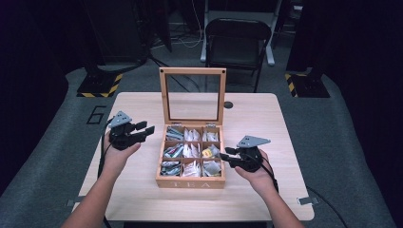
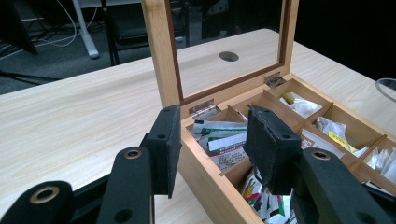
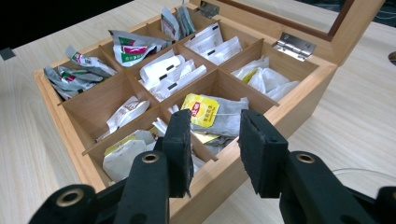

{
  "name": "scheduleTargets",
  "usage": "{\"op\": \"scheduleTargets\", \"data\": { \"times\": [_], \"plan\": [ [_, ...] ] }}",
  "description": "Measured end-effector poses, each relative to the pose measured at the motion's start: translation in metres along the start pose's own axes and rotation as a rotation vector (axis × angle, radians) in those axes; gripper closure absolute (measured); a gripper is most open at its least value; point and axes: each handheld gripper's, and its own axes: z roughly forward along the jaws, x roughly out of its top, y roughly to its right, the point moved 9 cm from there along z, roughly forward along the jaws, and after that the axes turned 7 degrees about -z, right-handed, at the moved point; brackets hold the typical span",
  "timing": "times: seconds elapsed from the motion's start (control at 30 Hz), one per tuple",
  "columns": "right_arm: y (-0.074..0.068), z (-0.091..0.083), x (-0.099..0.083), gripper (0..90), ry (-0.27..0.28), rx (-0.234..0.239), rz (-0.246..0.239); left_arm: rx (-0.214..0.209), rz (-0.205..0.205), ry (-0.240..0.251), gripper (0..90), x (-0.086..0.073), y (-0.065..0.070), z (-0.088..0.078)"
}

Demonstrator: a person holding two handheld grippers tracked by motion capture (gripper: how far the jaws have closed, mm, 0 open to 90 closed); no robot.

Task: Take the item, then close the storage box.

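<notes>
A wooden tea box [image 1: 190,183] stands mid-table with its glass lid [image 1: 192,71] upright. Its nine compartments hold tea bags, among them a yellow-labelled bag [image 1: 208,152] in the middle of the right column. My left gripper [image 1: 145,129] hovers just left of the box's back corner, open with nothing between its jaws; in the left gripper view the left gripper [image 2: 212,126] straddles the box's side wall [image 2: 205,172] without touching it. My right gripper [image 1: 227,156] sits at the box's right side, open. In the right gripper view the right gripper [image 3: 215,126] frames the yellow-labelled bag [image 3: 201,109] from above the box's wall [image 3: 285,112], with its pads apart from both.
The light wooden table [image 1: 266,123] has a round hole [image 1: 228,105] behind the box. A dark folding chair [image 1: 236,40] stands beyond the far edge. Yellow-and-black striped bases [image 1: 100,85] rest on the floor at the back corners.
</notes>
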Motion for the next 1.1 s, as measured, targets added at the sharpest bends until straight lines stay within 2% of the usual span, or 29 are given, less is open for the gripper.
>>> {"op": "scheduleTargets", "data": {
  "times": [0.1, 0.2, 0.8, 1.1],
  "plan": [
    [-0.004, 0.002, -0.003, 66.3, -0.003, 0.012, 0.001, -0.002, 0.000, 0.000, 55.6, 0.000, 0.000, 0.000],
    [-0.009, 0.004, -0.005, 69.6, 0.000, 0.024, -0.018, -0.001, -0.001, 0.000, 55.6, 0.000, 0.000, 0.000],
    [-0.025, 0.015, -0.014, 72.1, -0.014, 0.077, 0.007, -0.006, 0.000, -0.002, 55.6, 0.002, 0.003, 0.003],
    [-0.033, 0.023, -0.019, 85.3, -0.047, 0.104, -0.012, -0.007, -0.003, -0.003, 55.6, 0.002, 0.003, 0.003]
  ]
}}
